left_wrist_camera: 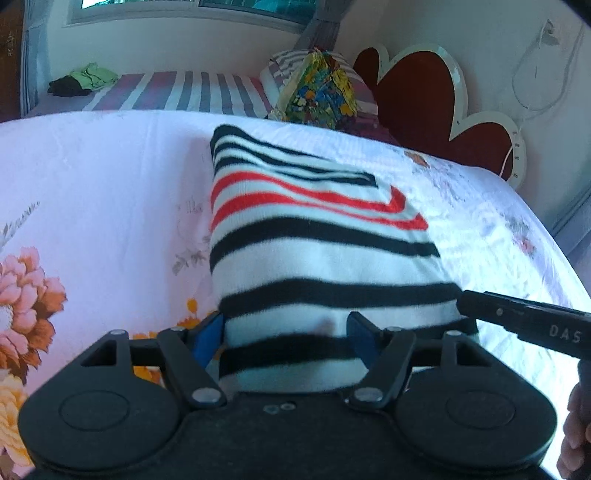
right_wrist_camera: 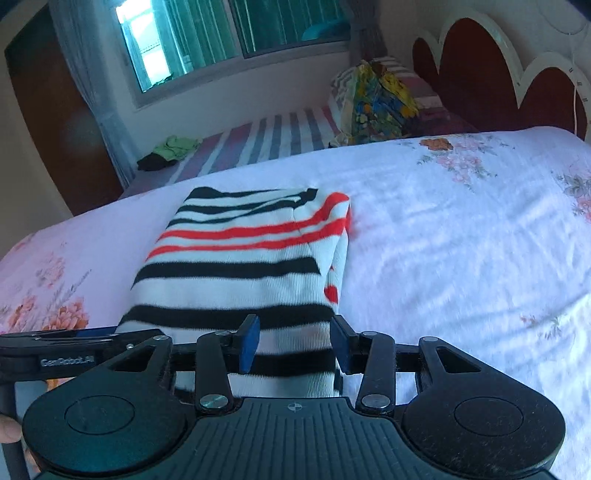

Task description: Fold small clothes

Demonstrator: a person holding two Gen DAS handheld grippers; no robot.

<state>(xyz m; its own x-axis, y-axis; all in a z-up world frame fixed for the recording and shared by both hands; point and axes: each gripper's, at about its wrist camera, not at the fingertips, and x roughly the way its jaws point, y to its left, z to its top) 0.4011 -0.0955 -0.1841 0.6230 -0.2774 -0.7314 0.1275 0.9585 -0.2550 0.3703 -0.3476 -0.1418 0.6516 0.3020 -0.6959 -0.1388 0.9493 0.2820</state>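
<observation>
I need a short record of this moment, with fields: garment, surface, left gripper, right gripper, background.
garment: striped knit top, white with black and red stripes, already folded narrow
surface: bed sheet with flower print
left gripper: left gripper at the near hem, jaws apart, cloth between the blue pads
right gripper: right gripper at the same hem, cloth between its pads; a firm grip cannot be confirmed
background: second bed with striped sheet, green garment, colourful bundle, red headboard

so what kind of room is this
Most likely a bedroom: a bed under a floral sheet, a red scalloped headboard at the wall, and a striped mattress beneath the window.
</observation>
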